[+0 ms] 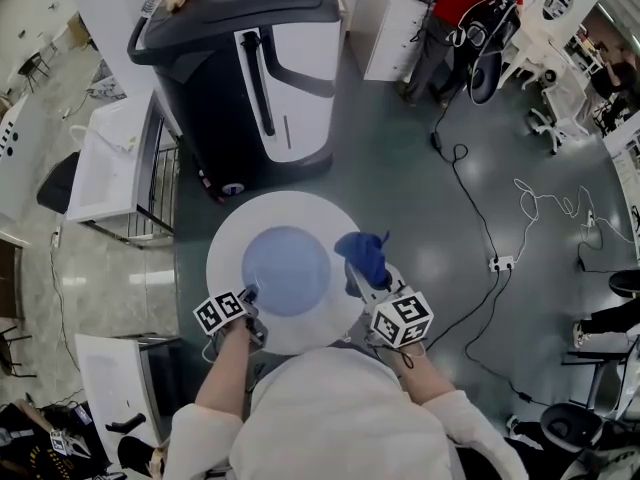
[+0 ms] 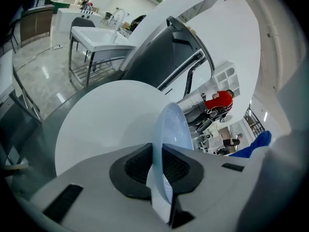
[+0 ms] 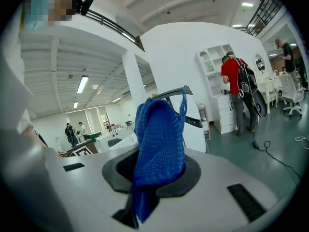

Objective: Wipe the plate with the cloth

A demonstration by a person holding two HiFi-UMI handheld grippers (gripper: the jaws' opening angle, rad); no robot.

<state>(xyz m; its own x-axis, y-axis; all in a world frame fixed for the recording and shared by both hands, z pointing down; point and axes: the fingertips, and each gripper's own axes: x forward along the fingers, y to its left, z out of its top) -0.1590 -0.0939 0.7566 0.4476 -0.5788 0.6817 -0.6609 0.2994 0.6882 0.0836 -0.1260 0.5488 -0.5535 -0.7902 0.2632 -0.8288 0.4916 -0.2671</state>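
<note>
Left jaws: my left gripper (image 2: 158, 170) was clenched on the rim of the plate (image 1: 287, 270), one pad on each face, with the rim edge-on between them.
Right jaws: my right gripper (image 3: 157, 178) was closed on a bunched fold of the cloth (image 1: 362, 253), and the rest of it stood up past my fingertips.
Plate's place: it sat over the middle of the round table (image 1: 232, 230), with my grip at its near-left rim. I could not tell whether it lay flat or was tipped up a little.
Cloth's place: it was at the plate's right rim, over the table's right side. Whether it touched the plate was unclear.
Plate handling: it looked thin, stiff, smooth and pale blue. I judged it light, slippery and breakable, so a firm pinch on the rim seemed the right hold, and hard wiping opposite that rim could lever it out.
Cloth handling: it was knitted, soft and limp. I judged that it would fold under pressure, so the hold belonged close to the wad.
Table edges: a white margin ringed the plate on every side, narrowest toward me.
Open room: a large dark machine (image 1: 250, 68) stood just beyond the far edge. Bare floor with a cable (image 1: 470, 218) lay to the right, clear of my sweep.
</note>
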